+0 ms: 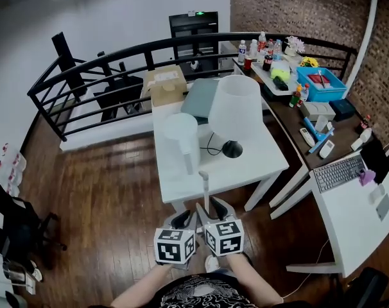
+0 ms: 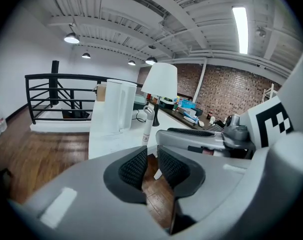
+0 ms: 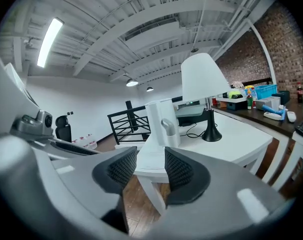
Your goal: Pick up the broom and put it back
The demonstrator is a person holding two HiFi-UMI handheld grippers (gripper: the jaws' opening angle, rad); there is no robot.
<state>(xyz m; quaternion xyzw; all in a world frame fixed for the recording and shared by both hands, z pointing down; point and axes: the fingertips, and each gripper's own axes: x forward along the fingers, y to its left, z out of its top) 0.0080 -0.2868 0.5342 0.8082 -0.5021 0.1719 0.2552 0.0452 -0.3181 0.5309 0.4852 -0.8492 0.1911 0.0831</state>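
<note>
**Two spread hand-held grippers line up on the leaning broom**

Nearest, at 6 o'clock in the head view, the person holds the left hand-held gripper [image 1: 180,219] and the right hand-held gripper [image 1: 219,208] side by side, with their marker cubes almost touching. Each gripper's own view shows its jaws spread, the left pair less so. Only floor [image 1: 104,197] and table edge show in the gaps, so neither gripper pinches anything. Paired like this and aimed toward 12 o'clock, they look set for a two-handed hold, which would suit a long thin thing that could swing in a single grip.

Just beyond them at 12 o'clock is the broom [image 1: 205,186]. Its thin pale handle stands against the near edge of the table [image 1: 271,153], probably propped there to keep it upright. The handle is near both grippers but clear of both, and its brush end cannot be made out.

Further along the table, a white jug [image 1: 181,133] sits at 11 o'clock and a lamp [image 1: 235,104] at 12 to 1 o'clock. Both stand back from the edge, so the way to the handle is open.

Farthest, a dark railing [image 1: 117,56] curves from 10 to 1 o'clock. Nothing in view shows where the broom belongs.
</note>
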